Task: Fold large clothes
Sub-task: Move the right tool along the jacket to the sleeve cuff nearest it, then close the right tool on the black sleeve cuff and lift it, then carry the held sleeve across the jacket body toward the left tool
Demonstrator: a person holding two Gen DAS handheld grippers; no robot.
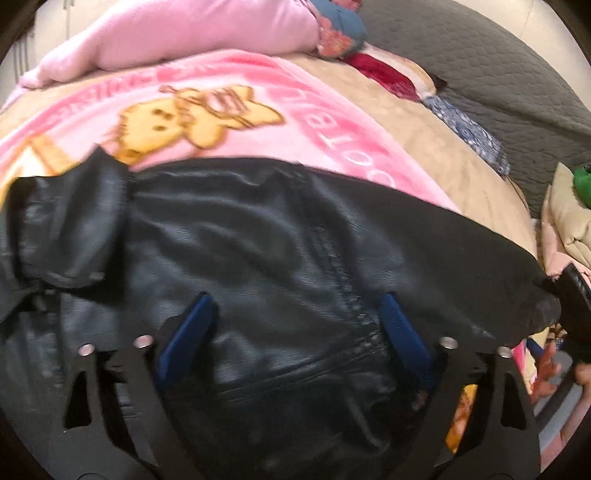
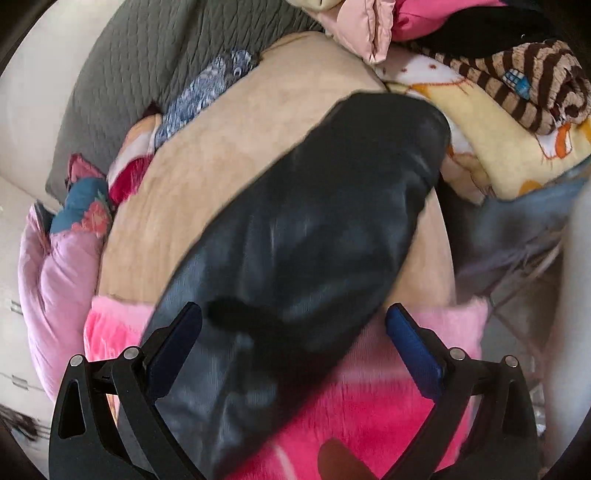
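Left tongs (image 1: 295, 317): blue pads spread wide, pointing down over the body of a black leather jacket (image 1: 258, 240), nothing pinched; whether the pads touch the leather I cannot tell. Right tongs (image 2: 293, 321): also spread, with the jacket (image 2: 314, 206) sleeve running up between the pads, not clamped.

Jacket lies on a pink cartoon blanket (image 1: 207, 110) over a tan sheet (image 1: 424, 140), spread across the near part of the bed. A flap, probably the collar or lapel, is turned up at the far left of the left view.

Handling, judged: leather looks thick and glossy, so heavy for its size, fairly stiff, slow to crease and inclined to spring back open. The surface is likely slick against the pads. Best holds are doubled edges: sleeve cuff, hem, or the stitched seam running down the body, where the pads get a ridge to bite on. A flat panel gives nothing to pinch.

View notes: left view shows the jacket body, the seam and the flap, plus a pink pillow (image 1: 177, 33) at the far side. Only the right view shows the sleeve full length to its far end, near a brown striped cloth (image 2: 532, 85) and a yellow blanket (image 2: 498, 147) heaped far right.
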